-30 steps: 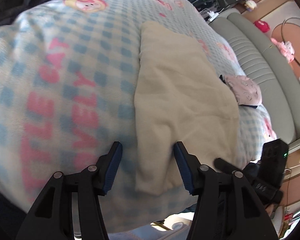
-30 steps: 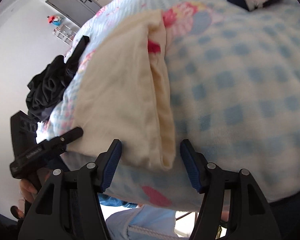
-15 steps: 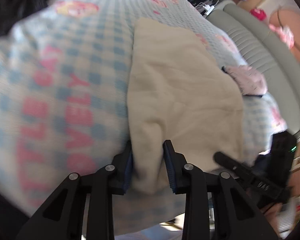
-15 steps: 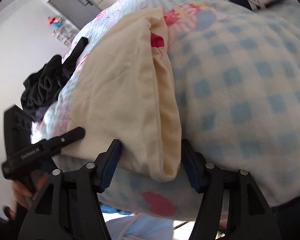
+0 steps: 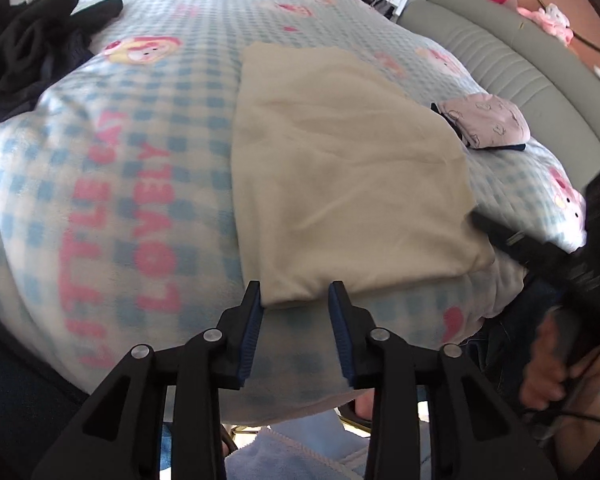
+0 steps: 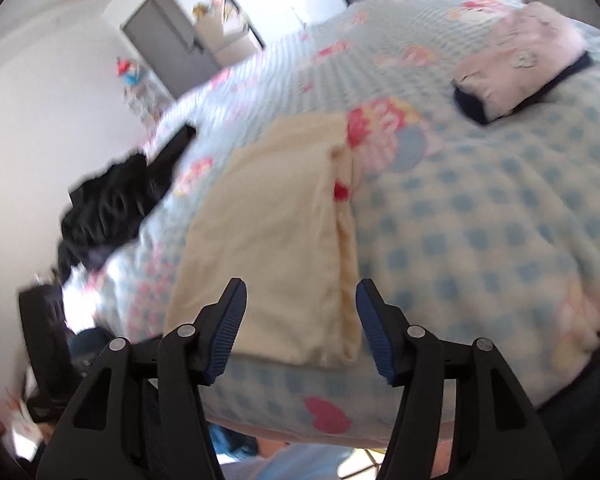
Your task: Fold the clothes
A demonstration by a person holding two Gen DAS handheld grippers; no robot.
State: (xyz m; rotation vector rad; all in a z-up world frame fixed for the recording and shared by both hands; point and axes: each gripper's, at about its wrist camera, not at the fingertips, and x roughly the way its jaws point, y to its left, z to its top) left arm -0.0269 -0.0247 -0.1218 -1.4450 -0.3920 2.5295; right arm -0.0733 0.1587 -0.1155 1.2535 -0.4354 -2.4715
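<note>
Both tools now stand clear of the cream garment (image 5: 340, 176), which lies flat on the checked blanket (image 5: 148, 128) at the bed's near edge. Half a second ago the left tool (image 5: 295, 294) was pinching the near left corner of the cloth; its jaws are now opening and nothing is pressed between them, the corner merely showing in the gap beyond the tips. The right tool (image 6: 300, 292) has also drawn back: its jaws, which were straddling the near right corner, stand apart with the folded edge lying past them, untouched. Both views show more of the bed than a moment ago, so both hands appear to have backed off and risen.

The garment looks like a tidy rectangle, a doubled edge visible along its right side in the right wrist view. That suggests this fold has been set down and released. A small pink folded piece (image 5: 486, 126) rests well apart toward the headboard, and a dark heap of clothes (image 5: 28, 44) waits at the far left, probably next in line.
</note>
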